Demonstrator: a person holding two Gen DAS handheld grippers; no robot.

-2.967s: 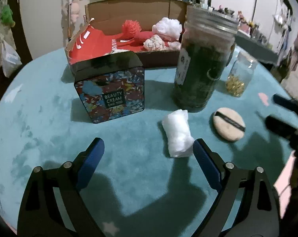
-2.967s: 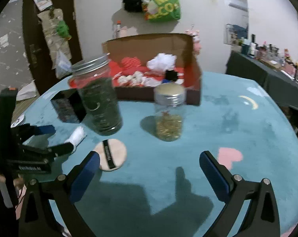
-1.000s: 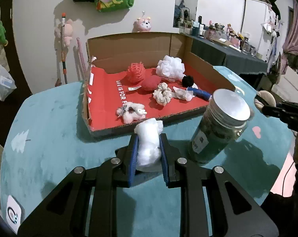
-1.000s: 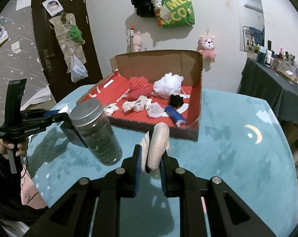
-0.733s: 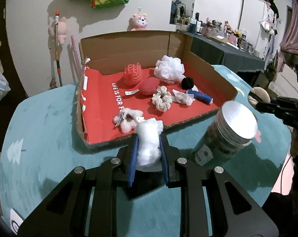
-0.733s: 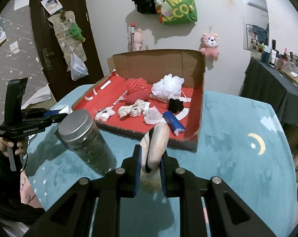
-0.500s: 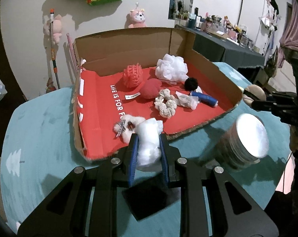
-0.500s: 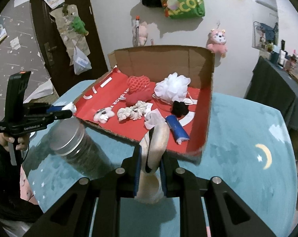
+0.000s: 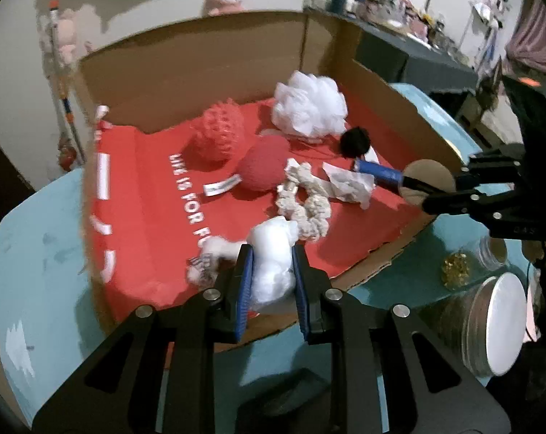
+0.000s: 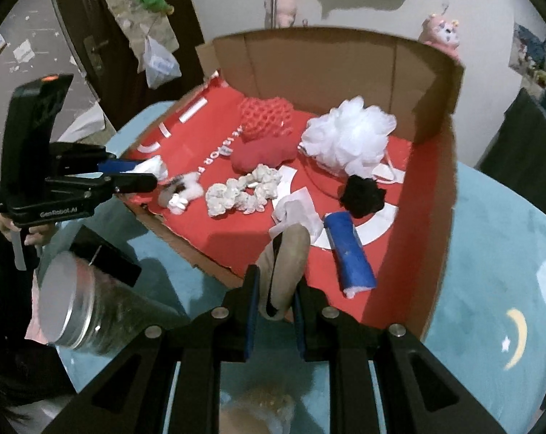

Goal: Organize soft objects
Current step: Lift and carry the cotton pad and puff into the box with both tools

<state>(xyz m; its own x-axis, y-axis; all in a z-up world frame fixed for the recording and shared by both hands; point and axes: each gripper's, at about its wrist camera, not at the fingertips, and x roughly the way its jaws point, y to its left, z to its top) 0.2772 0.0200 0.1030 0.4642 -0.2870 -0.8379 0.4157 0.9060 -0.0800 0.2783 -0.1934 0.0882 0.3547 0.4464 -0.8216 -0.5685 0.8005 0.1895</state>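
My left gripper [image 9: 272, 271] is shut on a white cotton wad [image 9: 273, 264] and holds it over the front edge of the cardboard box [image 9: 215, 72] with the red liner. My right gripper [image 10: 273, 291] is shut on a beige powder puff [image 10: 285, 260], held on edge above the box's near rim. The right gripper with the puff [image 9: 426, 182] also shows in the left wrist view, over the box's right side. The left gripper with the wad [image 10: 153, 168] shows in the right wrist view at the box's left edge.
Inside the box lie a white mesh pouf [image 10: 348, 137], a red spiky ball [image 9: 218, 132], a red pad [image 9: 263, 162], a rope scrunchie [image 10: 240, 191], a black pom [image 10: 363, 191] and a blue roll [image 10: 350, 256]. A tall lidded jar [image 10: 88, 318], a small jar [image 9: 457, 267] and a black tin [image 10: 106, 258] stand on the teal table [image 10: 497, 271].
Both grippers have moved forward toward the box with their loads, which now hang over its edges. The jars have slid down and out toward the frame borders.
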